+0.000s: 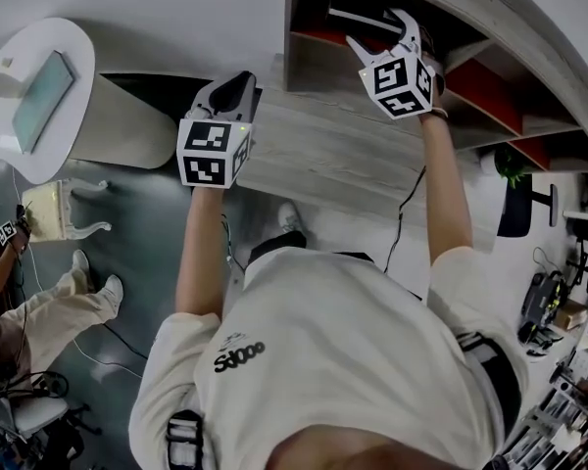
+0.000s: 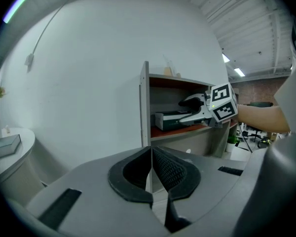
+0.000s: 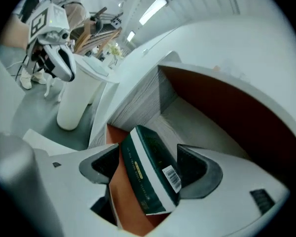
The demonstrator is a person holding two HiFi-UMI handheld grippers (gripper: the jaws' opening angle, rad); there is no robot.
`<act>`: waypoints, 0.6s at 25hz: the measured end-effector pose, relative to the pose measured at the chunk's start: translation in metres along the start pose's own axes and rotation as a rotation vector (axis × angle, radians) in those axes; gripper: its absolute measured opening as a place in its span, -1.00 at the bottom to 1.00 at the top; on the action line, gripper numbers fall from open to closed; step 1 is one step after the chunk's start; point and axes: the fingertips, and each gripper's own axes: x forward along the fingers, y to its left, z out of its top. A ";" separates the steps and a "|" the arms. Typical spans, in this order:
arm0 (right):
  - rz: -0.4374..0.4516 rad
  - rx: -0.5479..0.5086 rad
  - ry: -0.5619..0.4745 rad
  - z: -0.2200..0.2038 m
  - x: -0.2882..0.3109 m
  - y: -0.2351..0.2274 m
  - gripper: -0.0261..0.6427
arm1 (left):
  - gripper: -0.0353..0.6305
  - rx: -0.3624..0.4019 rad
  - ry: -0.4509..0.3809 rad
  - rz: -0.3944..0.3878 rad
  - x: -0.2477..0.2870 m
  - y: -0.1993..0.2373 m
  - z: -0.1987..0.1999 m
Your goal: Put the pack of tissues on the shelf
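Observation:
The pack of tissues [image 3: 148, 174], dark green and white with a barcode, lies on the red floor of the shelf's end compartment [image 3: 133, 110]. My right gripper [image 3: 145, 168] stands open around it: the right pad is at the pack's barcode edge, and red floor shows between the left pad and the pack. In the head view the right gripper [image 1: 377, 27] reaches into the shelf [image 1: 372, 150] with the pack [image 1: 361, 17] between its spread fingers. From the left gripper view, pack [image 2: 170, 118] and right gripper [image 2: 185, 111] sit inside the compartment. My left gripper [image 2: 152, 152] is shut and empty, outside the shelf [image 1: 233, 86].
A white wall is to the left of the shelf's side panel [image 2: 145, 107]. A round white table [image 1: 39, 86] on a pedestal stands at the left, with a seated person [image 1: 20, 302] below it. A potted plant [image 1: 510, 164] and office gear are at the right.

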 end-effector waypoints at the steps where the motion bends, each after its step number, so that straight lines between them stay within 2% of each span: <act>1: -0.019 0.029 -0.026 0.003 -0.012 -0.004 0.09 | -0.83 0.002 -0.002 0.005 -0.004 -0.006 0.000; 4: -0.041 0.159 -0.075 0.003 -0.052 -0.010 0.07 | -0.83 0.012 -0.016 0.033 -0.020 -0.027 0.003; 5: -0.042 0.218 -0.086 0.000 -0.066 -0.011 -0.01 | -0.83 0.017 -0.026 0.048 -0.026 -0.034 0.005; 7: -0.067 0.323 -0.103 -0.006 -0.099 -0.016 -0.64 | -0.83 0.028 -0.051 0.071 -0.040 -0.050 0.010; 8: -0.080 0.361 -0.109 -0.010 -0.116 -0.017 -0.80 | -0.83 0.033 -0.062 0.077 -0.048 -0.060 0.012; 15: -0.014 0.506 -0.111 -0.062 -0.239 0.006 -0.91 | -0.83 0.068 -0.138 0.073 -0.091 -0.149 0.026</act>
